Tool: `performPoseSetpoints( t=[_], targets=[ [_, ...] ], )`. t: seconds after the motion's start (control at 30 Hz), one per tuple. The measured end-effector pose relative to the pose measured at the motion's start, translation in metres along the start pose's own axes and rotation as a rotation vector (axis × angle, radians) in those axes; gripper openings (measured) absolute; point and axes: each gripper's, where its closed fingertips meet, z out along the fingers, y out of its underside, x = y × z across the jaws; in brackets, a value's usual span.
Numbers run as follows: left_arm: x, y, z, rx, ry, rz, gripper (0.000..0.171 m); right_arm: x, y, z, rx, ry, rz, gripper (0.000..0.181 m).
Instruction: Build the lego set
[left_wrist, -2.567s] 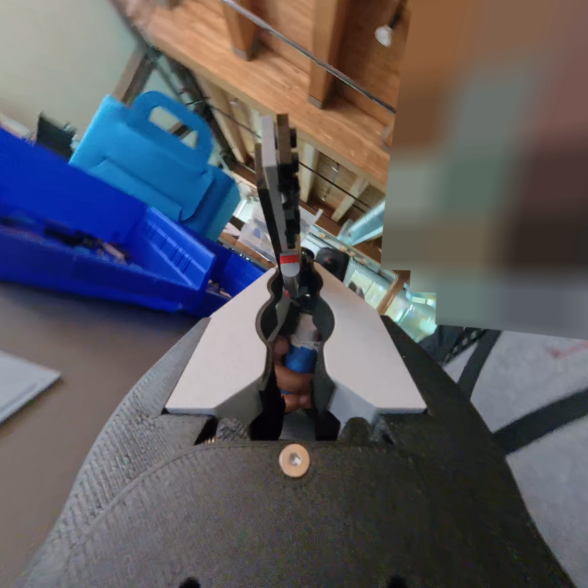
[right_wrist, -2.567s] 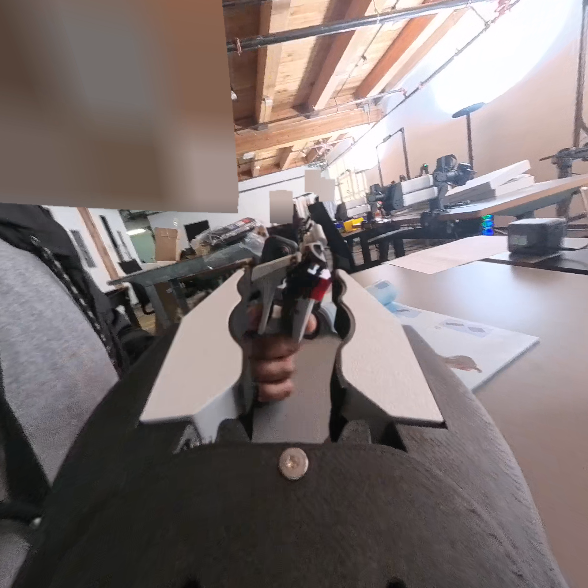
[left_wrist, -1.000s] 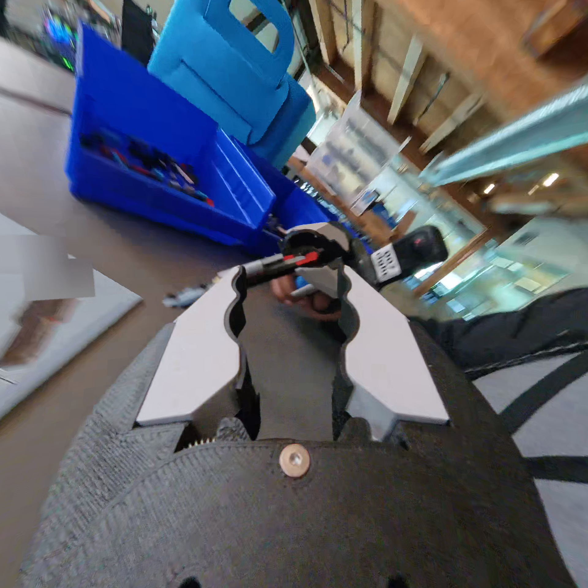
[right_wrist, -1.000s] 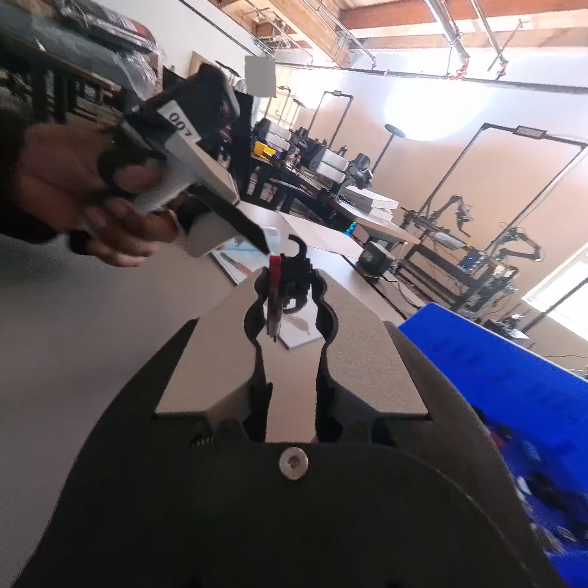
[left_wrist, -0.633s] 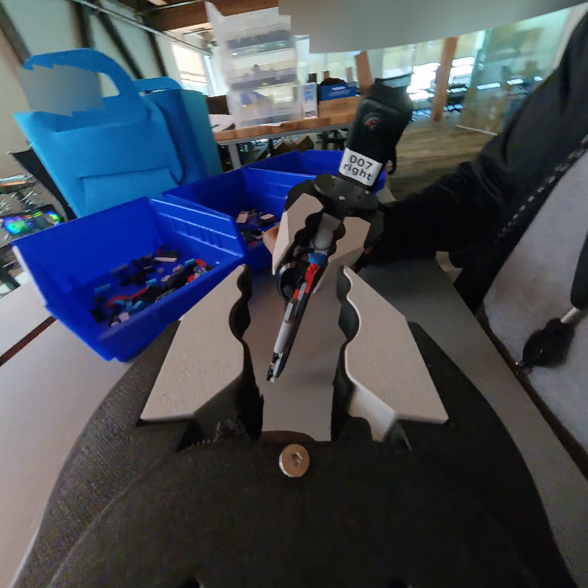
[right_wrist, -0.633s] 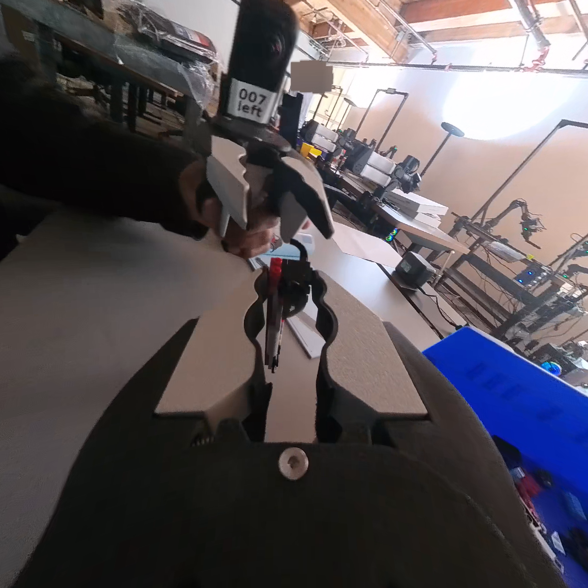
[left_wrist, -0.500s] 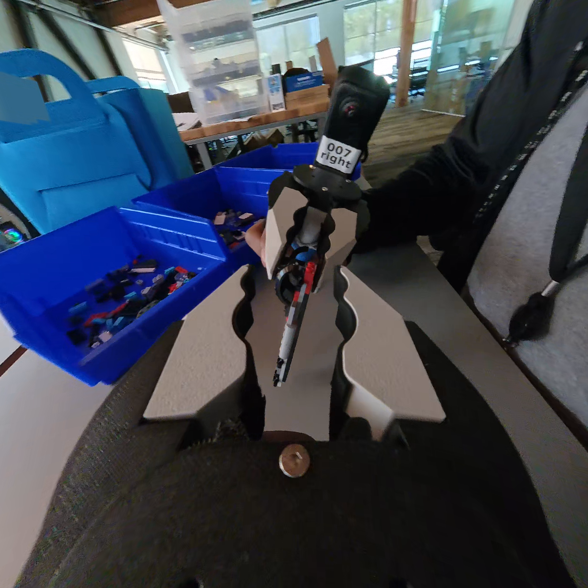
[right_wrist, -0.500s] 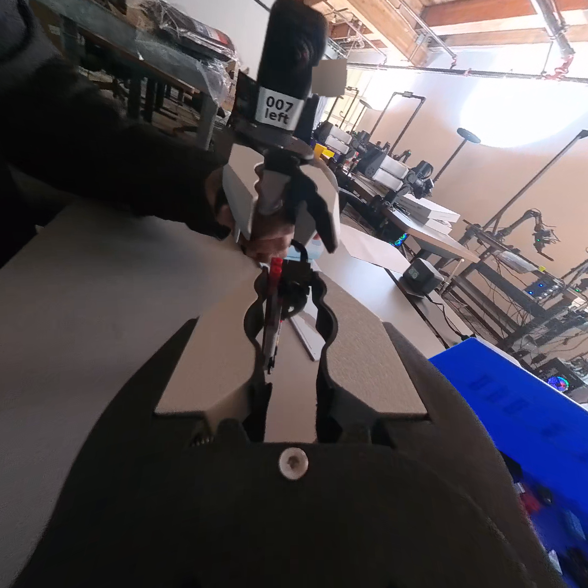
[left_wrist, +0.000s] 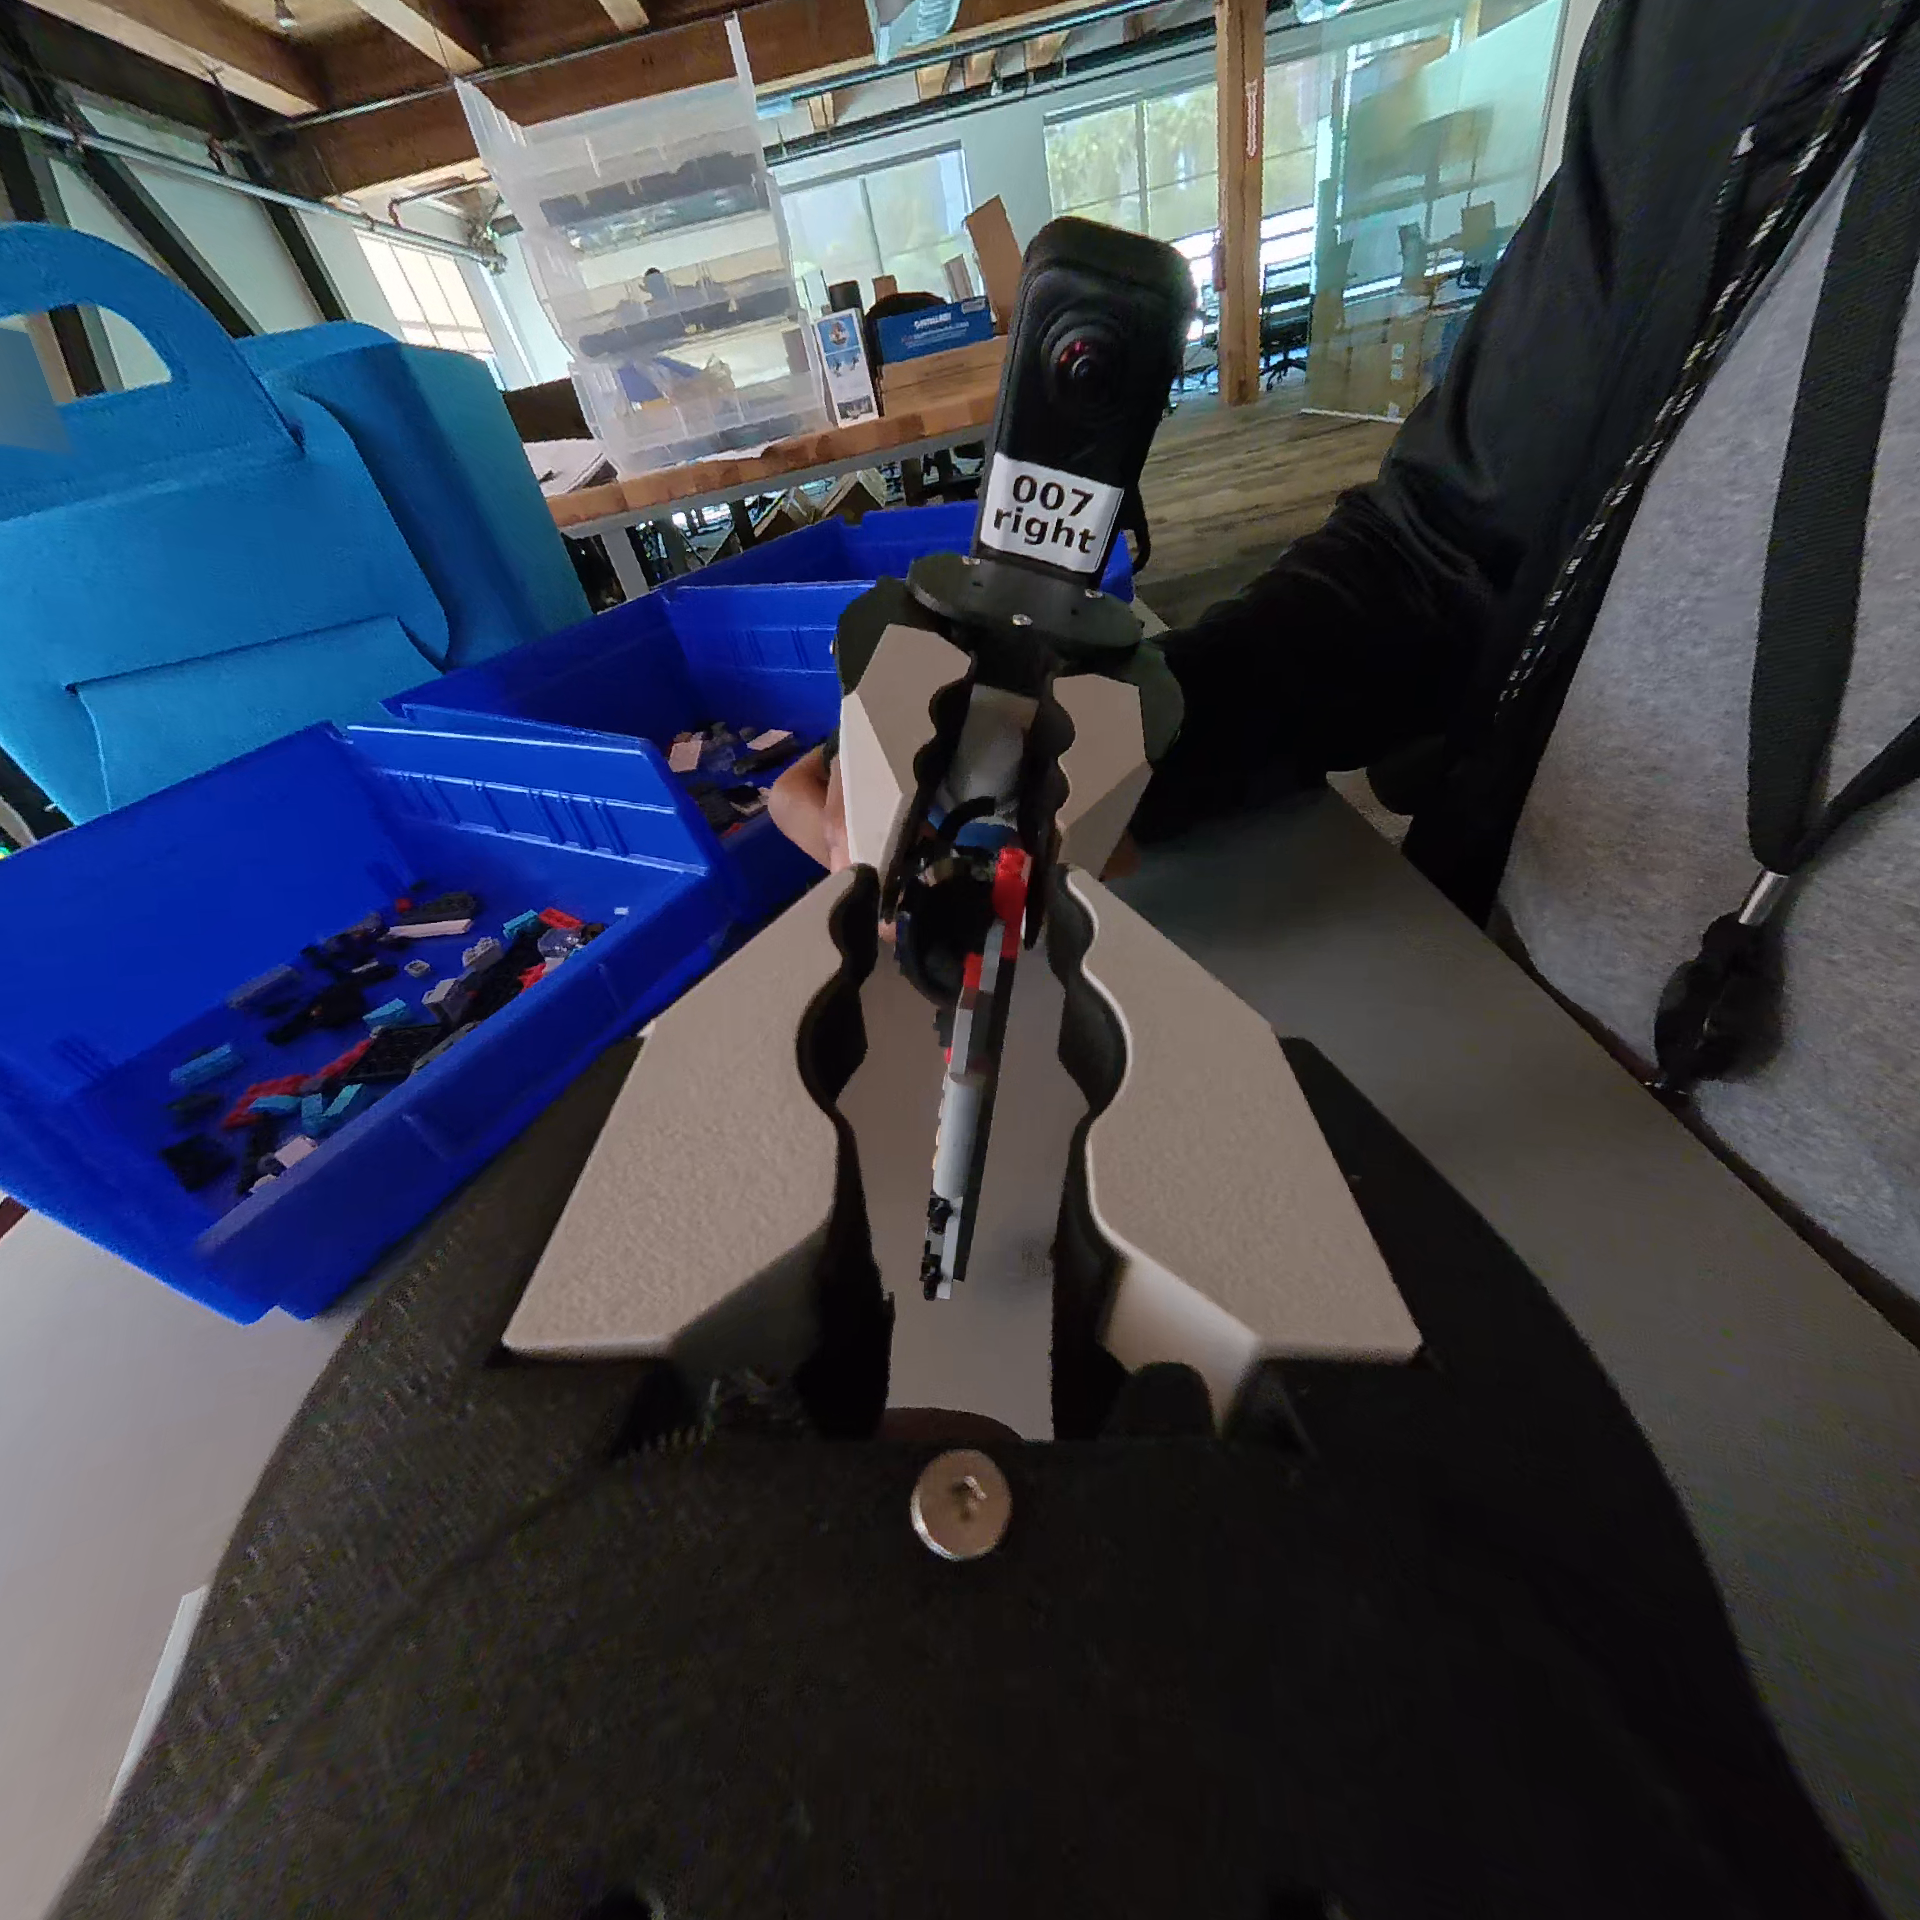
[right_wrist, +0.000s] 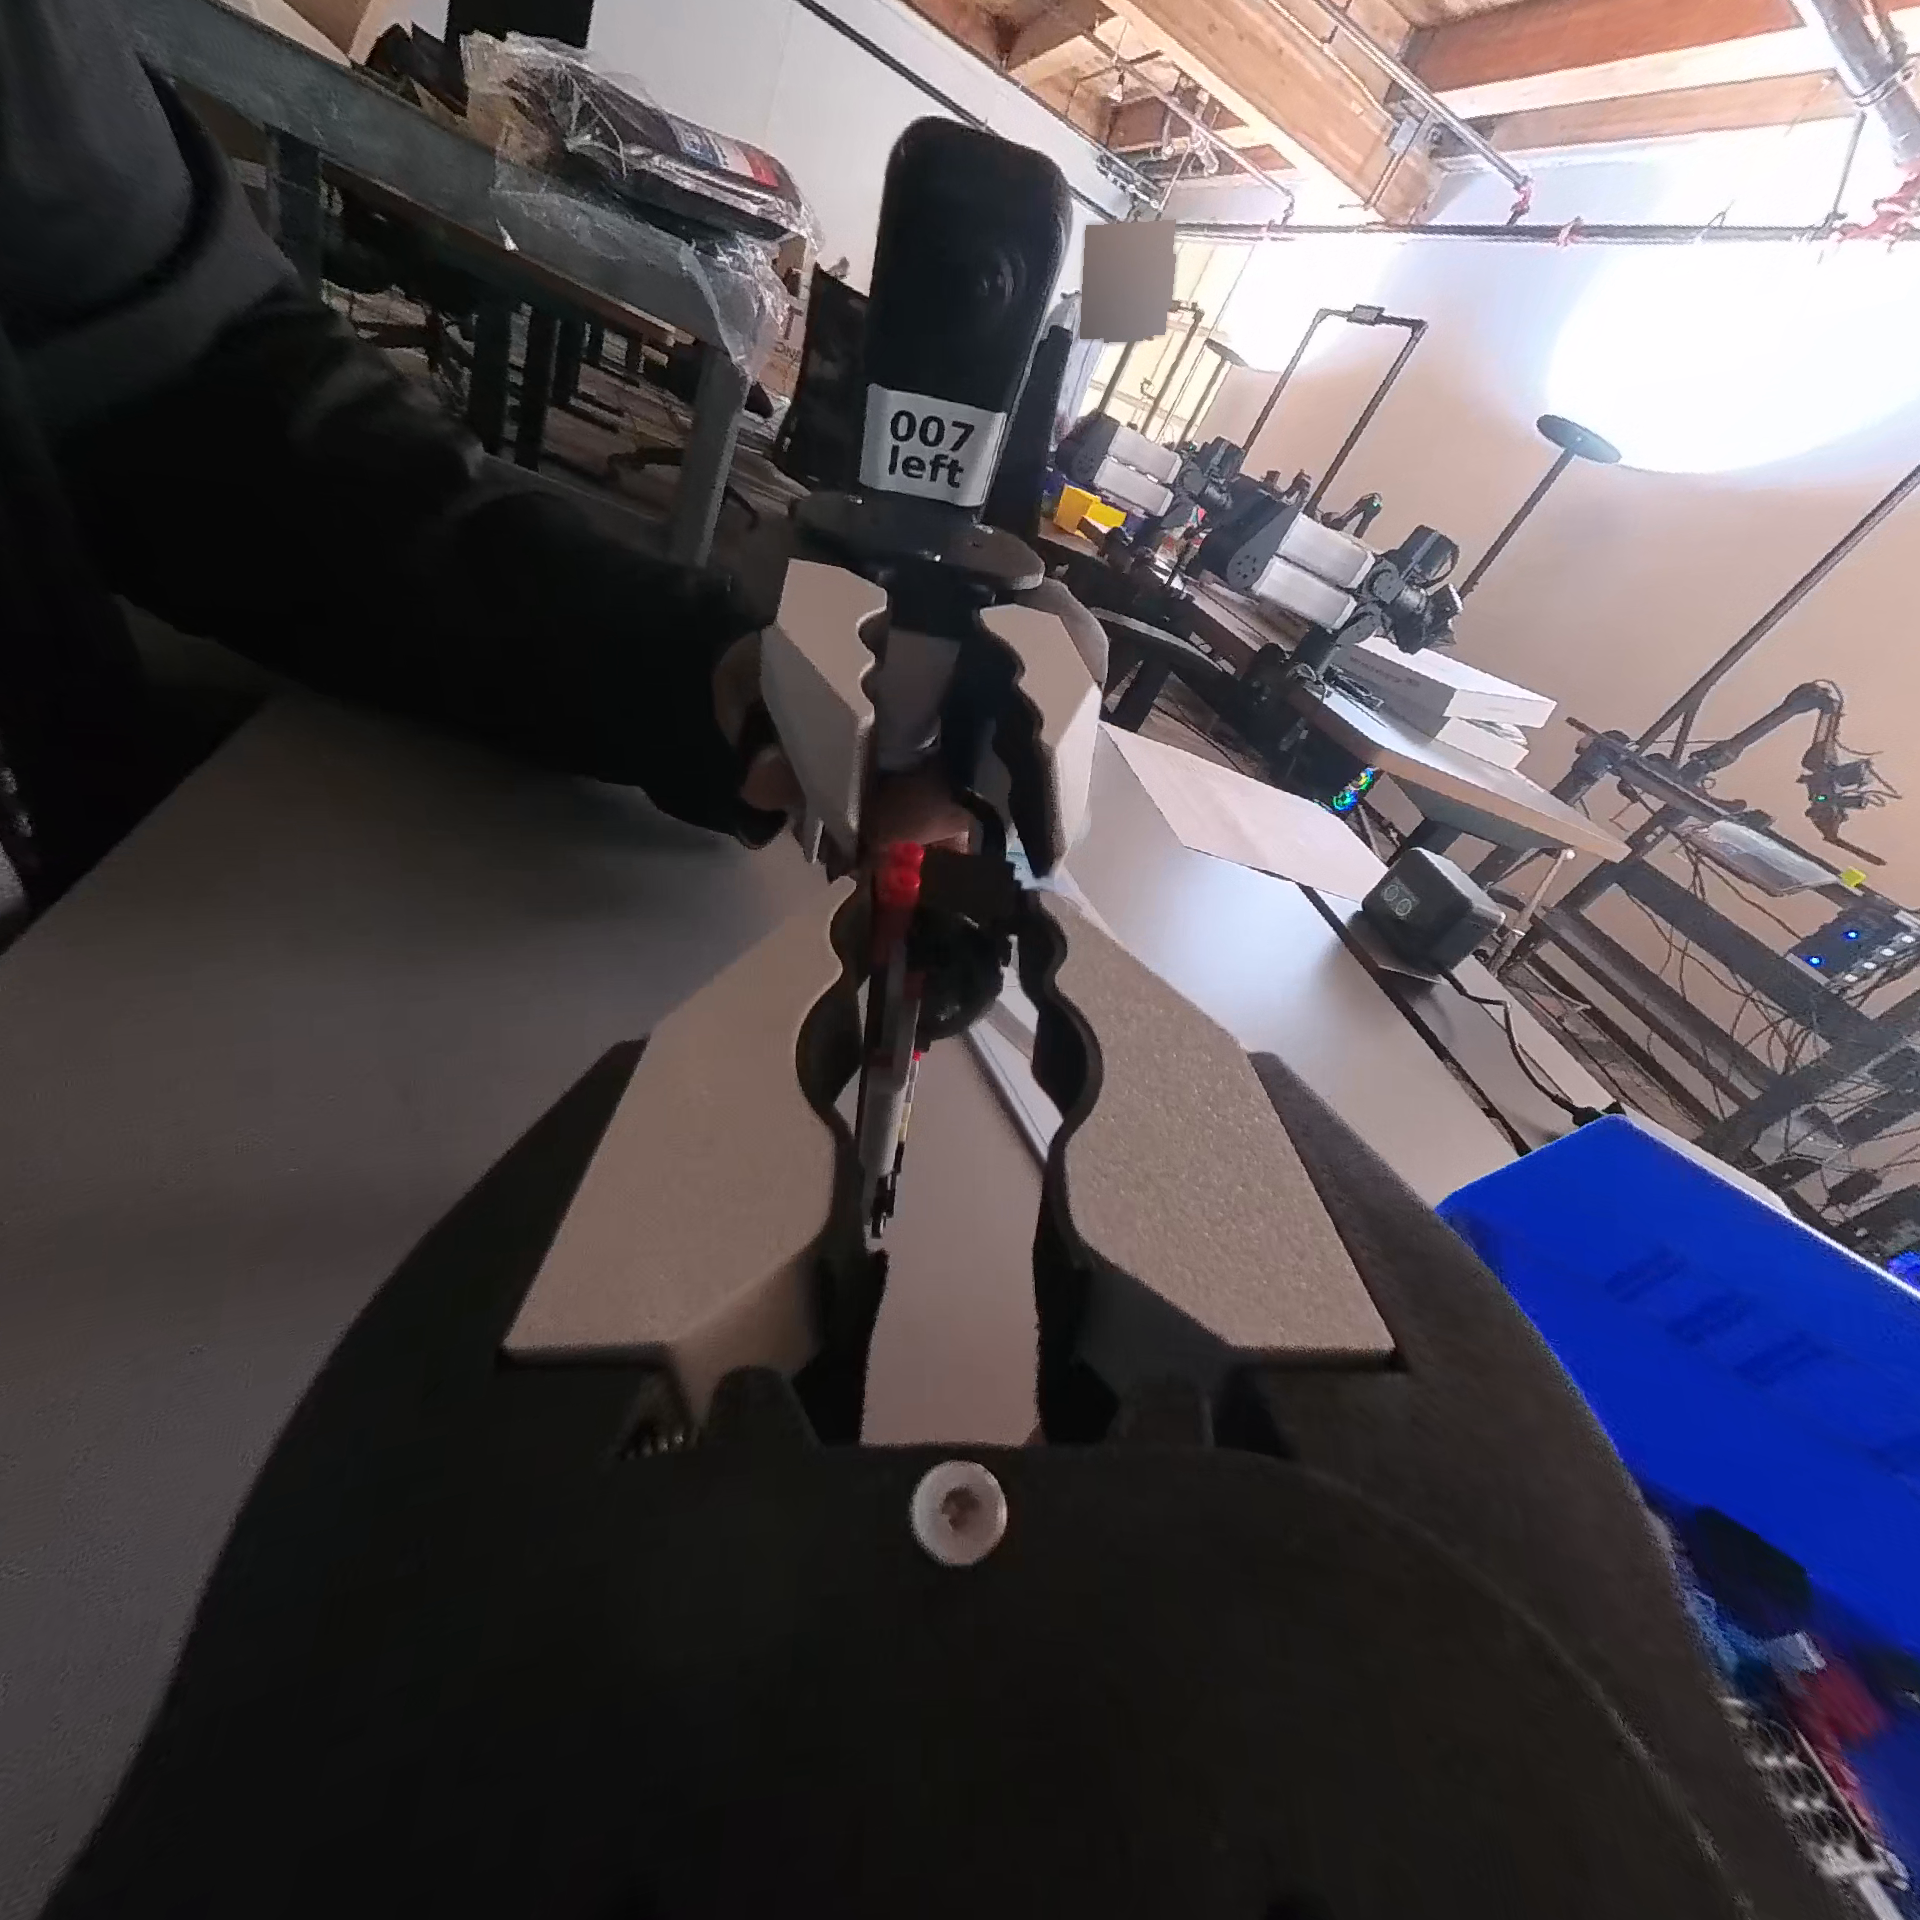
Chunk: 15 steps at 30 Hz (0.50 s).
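Between open left gripper (left_wrist: 954, 914), right-held lego assembly (left_wrist: 971, 1049)

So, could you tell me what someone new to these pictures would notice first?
Probably the two grippers facing each other nose to nose above the grey table: the right gripper is shut on a thin lego assembly, which reaches in between the open fingers of the left gripper. Next, the blue bin of loose pieces, left in the left wrist view.

Glossy plastic bin (left_wrist: 343, 852), matt grainy tongs (left_wrist: 961, 935), smooth matt table (left_wrist: 1455, 1039).
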Motion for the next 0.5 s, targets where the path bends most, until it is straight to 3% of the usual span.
performPoseSetpoints(
  t=[0.5],
  targets=[
    [-0.0024, 0.0058, -0.0004, -0.004, 0.005, 0.009, 0.029, 0.0011, 0.0051, 0.0060, 0.003, -0.009, 0.056, 0.029]
  ],
)
